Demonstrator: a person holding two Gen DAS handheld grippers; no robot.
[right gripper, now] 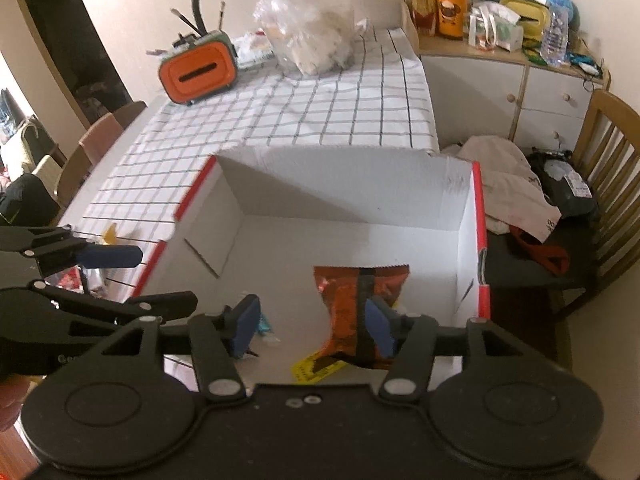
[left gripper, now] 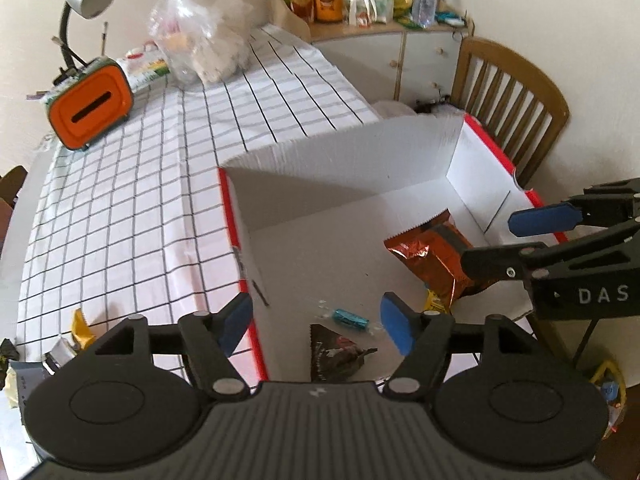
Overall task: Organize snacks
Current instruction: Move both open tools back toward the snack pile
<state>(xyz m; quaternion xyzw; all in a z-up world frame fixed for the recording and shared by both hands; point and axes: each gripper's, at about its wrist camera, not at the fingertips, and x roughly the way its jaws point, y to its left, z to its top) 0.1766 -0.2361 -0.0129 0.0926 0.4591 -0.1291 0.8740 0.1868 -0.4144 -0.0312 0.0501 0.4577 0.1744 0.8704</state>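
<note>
Bench (left gripper: 120, 208) with checked cloth, left: few loose wrappers (left gripper: 80, 326) at near edge, likely awaiting sorting.

Left tongs (left gripper: 316, 326) spread, nothing between pads; hover above near left part of white box (left gripper: 344, 160).

Blue candy (left gripper: 351, 317) on box floor, long axis left-right, twisted ends outward. Dark wrapper (left gripper: 336, 354) just beside, nearer camera.

Orange snack bag (left gripper: 432, 256) flat in right half of box, long axis near-to-far, serrated end toward far wall.

Right tongs (right gripper: 314, 326) spread above bag, not pinching.
</note>
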